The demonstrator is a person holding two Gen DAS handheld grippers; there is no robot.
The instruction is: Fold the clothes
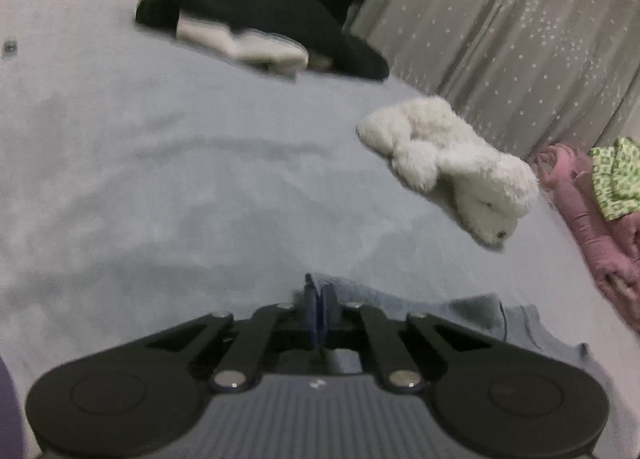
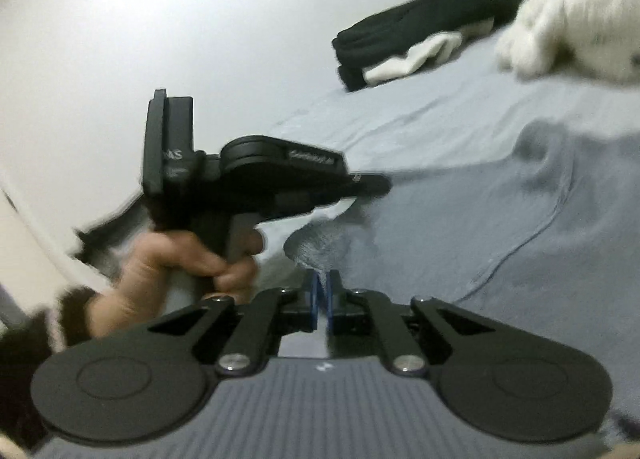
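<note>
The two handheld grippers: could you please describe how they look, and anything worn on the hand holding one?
Both the left gripper and the right gripper have matte black linkage arms with silver pivot screws, round black discs at each side, a ribbed grey body with a small white mark, and blue finger pads. From the right wrist view, the left gripper shows a pistol-style handle and white lettering. The hand has a dark fuzzy cuff.

Location: a home bedroom – work surface is a bed (image 1: pixel 180 179) under a pale blue-grey sheet. Supporting evidence: star-print curtain (image 1: pixel 500 39) behind the bed, white plush toy (image 1: pixel 452 163), folded dark and white clothes (image 1: pixel 256 27), pink bedding (image 1: pixel 580 211) at one edge
</note>
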